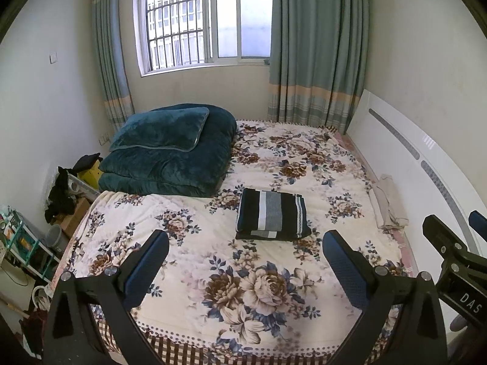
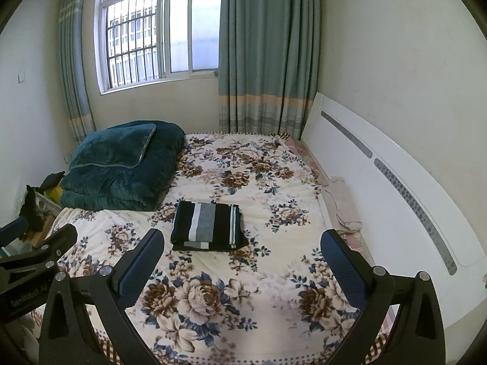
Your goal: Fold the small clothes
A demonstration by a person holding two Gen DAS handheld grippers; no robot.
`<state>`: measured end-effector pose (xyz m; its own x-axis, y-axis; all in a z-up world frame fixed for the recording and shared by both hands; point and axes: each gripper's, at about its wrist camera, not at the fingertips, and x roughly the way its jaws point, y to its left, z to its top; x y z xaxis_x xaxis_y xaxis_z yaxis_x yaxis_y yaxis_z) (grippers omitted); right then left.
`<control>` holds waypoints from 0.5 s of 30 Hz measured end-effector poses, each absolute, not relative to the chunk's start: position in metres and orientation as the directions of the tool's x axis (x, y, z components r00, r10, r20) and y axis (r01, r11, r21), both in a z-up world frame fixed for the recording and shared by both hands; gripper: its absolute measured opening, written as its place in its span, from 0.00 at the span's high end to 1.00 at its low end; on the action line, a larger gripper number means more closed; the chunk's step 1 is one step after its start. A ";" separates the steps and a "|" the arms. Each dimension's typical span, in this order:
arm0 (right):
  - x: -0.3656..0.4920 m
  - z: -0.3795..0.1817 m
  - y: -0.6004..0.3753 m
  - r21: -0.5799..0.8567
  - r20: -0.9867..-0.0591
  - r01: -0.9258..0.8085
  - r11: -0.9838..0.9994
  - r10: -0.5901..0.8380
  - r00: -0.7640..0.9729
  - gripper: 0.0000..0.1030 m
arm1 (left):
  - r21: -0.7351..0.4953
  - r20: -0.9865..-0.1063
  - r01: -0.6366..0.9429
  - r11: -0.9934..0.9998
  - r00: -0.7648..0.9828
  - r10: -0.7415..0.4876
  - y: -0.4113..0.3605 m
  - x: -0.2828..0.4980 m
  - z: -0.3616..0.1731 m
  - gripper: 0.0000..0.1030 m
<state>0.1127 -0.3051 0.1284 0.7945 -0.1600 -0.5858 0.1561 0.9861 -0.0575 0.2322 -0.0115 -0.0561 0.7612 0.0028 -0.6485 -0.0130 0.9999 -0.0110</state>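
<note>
A folded striped garment (image 1: 271, 213) lies flat on the flowered bedspread (image 1: 319, 164) near the centre of the left wrist view, a neat dark rectangle with white and grey bands running across it. In the right wrist view the same garment (image 2: 208, 226) sits just left of centre, resting on a bed (image 2: 274, 182) that fills the lower half of the frame.

The left claw (image 1: 245, 254) frames the bottom of its view with both fingers spread wide apart and nothing between them; it is held above the near end of the bed, well short of the garment. The right claw (image 2: 242, 252) is likewise wide open and empty, its blue-padded fingers (image 2: 344, 261) parted over the flowered cover, clear of the garment. Part of the right claw also shows at the right edge of the left wrist view, and part of the left claw at the left edge of the right wrist view.

A folded teal quilt (image 1: 170, 152) with a matching pillow on top lies at the middle left of the frame. A pale cloth (image 1: 388, 202) lies crumpled at the right edge of the bed, beside the white headboard (image 1: 404, 152). A barred window (image 1: 207, 18) between green curtains (image 1: 316, 45) fills the top centre.
</note>
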 end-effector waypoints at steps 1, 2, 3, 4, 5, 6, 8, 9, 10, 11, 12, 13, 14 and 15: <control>0.114 0.128 -0.304 -0.059 -0.587 0.154 0.986 -0.160 0.794 0.00 | -0.011 -0.648 -0.013 1.000 0.762 0.002 -0.012 0.232 -0.056 0.00; 0.113 0.128 -0.305 -0.059 -0.587 0.154 0.986 -0.159 0.794 0.00 | -0.012 -0.648 -0.012 1.000 0.762 0.001 -0.011 0.232 -0.055 0.00; 0.113 0.128 -0.305 -0.058 -0.586 0.154 0.986 -0.159 0.794 0.00 | -0.010 -0.648 -0.013 1.000 0.762 0.004 -0.012 0.232 -0.056 0.00; 0.113 0.128 -0.305 -0.059 -0.586 0.155 0.986 -0.159 0.794 0.00 | -0.011 -0.648 -0.013 1.000 0.762 0.003 -0.012 0.232 -0.056 0.00; 0.113 0.128 -0.305 -0.060 -0.587 0.155 0.986 -0.160 0.794 0.00 | -0.011 -0.647 -0.013 1.000 0.763 0.002 -0.011 0.232 -0.055 0.00; 0.112 0.128 -0.305 -0.059 -0.587 0.156 0.986 -0.161 0.794 0.00 | -0.011 -0.646 -0.014 1.000 0.763 0.004 -0.011 0.232 -0.055 0.00; 0.112 0.129 -0.305 -0.058 -0.585 0.155 0.986 -0.160 0.795 0.00 | -0.011 -0.645 -0.013 1.000 0.764 0.003 -0.011 0.232 -0.056 0.00; 0.112 0.130 -0.305 -0.060 -0.584 0.154 0.986 -0.160 0.796 0.00 | -0.011 -0.645 -0.012 1.000 0.764 0.002 -0.011 0.232 -0.055 0.00; 0.113 0.131 -0.305 -0.059 -0.584 0.154 0.986 -0.160 0.796 0.00 | -0.012 -0.644 -0.013 1.000 0.765 0.003 -0.011 0.232 -0.055 0.00; 0.113 0.131 -0.305 -0.057 -0.584 0.153 0.986 -0.158 0.796 0.00 | -0.011 -0.643 -0.013 1.000 0.766 0.003 -0.011 0.232 -0.055 0.00; 0.113 0.131 -0.306 -0.056 -0.584 0.153 0.987 -0.157 0.796 0.00 | -0.008 -0.644 -0.011 1.000 0.765 0.003 -0.011 0.233 -0.055 0.00; 0.113 0.131 -0.305 -0.059 -0.583 0.153 0.986 -0.158 0.797 0.00 | -0.008 -0.643 -0.010 1.000 0.766 0.003 -0.011 0.234 -0.054 0.00; 0.114 0.133 -0.305 -0.058 -0.582 0.151 0.987 -0.156 0.798 0.00 | -0.008 -0.642 -0.011 1.000 0.767 0.003 -0.010 0.234 -0.053 0.00; 0.117 0.135 -0.305 -0.058 -0.582 0.148 0.987 -0.154 0.799 0.00 | -0.007 -0.642 -0.010 1.000 0.767 0.004 -0.011 0.234 -0.053 0.00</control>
